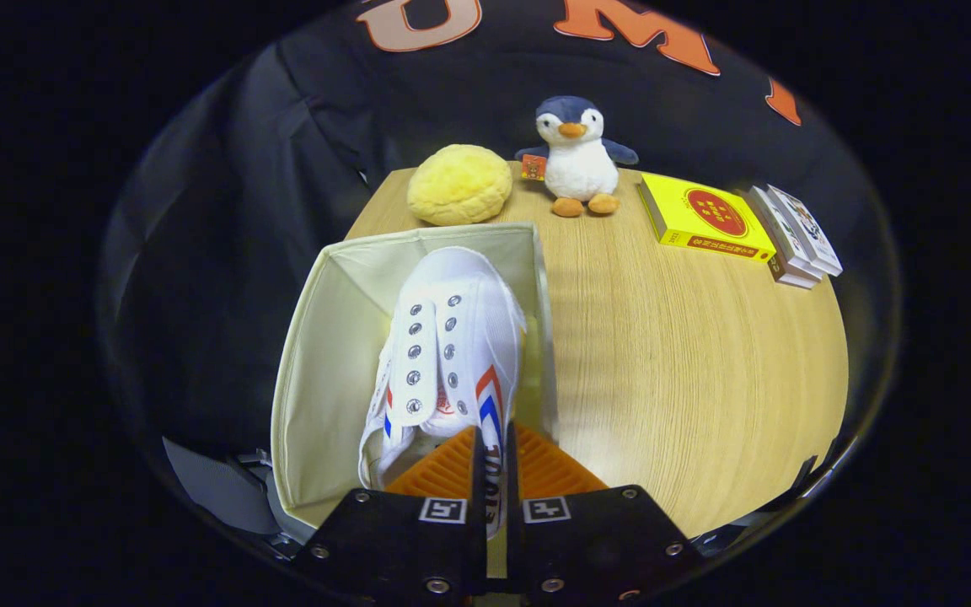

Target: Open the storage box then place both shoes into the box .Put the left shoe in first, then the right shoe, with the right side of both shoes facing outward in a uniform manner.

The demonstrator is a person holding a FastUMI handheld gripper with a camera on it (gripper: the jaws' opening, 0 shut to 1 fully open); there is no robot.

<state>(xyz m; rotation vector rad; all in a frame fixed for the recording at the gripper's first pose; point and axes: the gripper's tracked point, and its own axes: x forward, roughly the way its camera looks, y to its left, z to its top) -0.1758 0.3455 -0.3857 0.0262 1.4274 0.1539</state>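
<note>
A cream fabric storage box [325,337] stands open on the left part of a wooden table [688,354]. A white canvas shoe [452,337] with red and blue side stripes and metal eyelets hangs over the box's inside, toe pointing away from me. My gripper [492,459] is shut on the shoe's right side wall near the heel, with that thin wall pinched between both fingers. The shoe's lower part and the box floor are hidden by the shoe and my fingers. I cannot tell whether another shoe lies in the box.
Beyond the box sit a yellow round plush bun [460,184] and a penguin plush toy [576,156]. A yellow book [705,217] and a stack of small boxes [793,236] lie at the far right. Bare tabletop stretches right of the box.
</note>
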